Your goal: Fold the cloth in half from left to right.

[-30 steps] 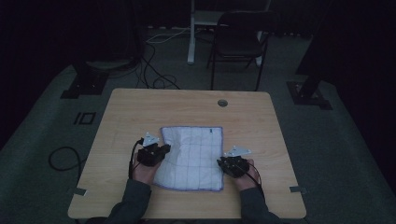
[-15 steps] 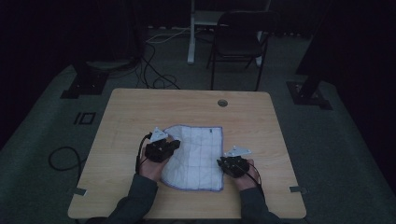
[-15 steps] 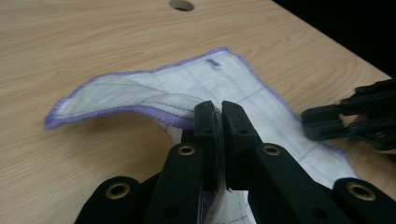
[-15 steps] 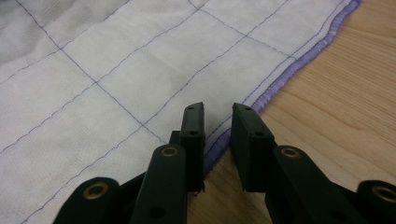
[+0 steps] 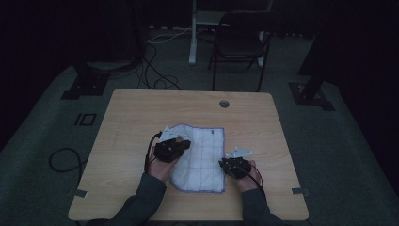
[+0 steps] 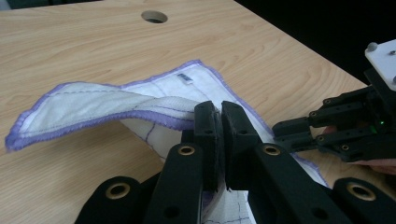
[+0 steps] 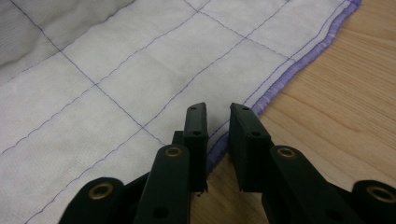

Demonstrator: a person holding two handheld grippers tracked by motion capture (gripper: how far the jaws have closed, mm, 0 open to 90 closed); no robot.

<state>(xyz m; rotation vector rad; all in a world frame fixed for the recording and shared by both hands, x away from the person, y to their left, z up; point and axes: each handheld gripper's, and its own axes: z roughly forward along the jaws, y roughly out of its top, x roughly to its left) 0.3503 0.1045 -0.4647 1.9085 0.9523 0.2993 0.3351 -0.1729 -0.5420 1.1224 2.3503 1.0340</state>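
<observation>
A small label [image 6: 186, 78] is sewn near the far hem of the white cloth [image 5: 203, 155], beyond the left gripper [image 6: 218, 122], but whatever is printed on it is too small to read. The cloth, quilted in a thin purple grid with a purple stitched border, lies on the wooden surface [image 5: 141, 113] between the two grippers. The left gripper has its jaws pressed together on a fold of the cloth's edge, and from that pinch a flap lifts off the surface and curls away to its left; the pinched part itself is hidden between the jaws. The right gripper [image 7: 217, 122] sits at the cloth's border with a narrow gap between its jaws; they have just been closing, the hem runs between them, and the pads do not appear to press on it. The high view is dim, so both grippers there are dark shapes, and the person's forearms are cut off by the bottom edge
</observation>
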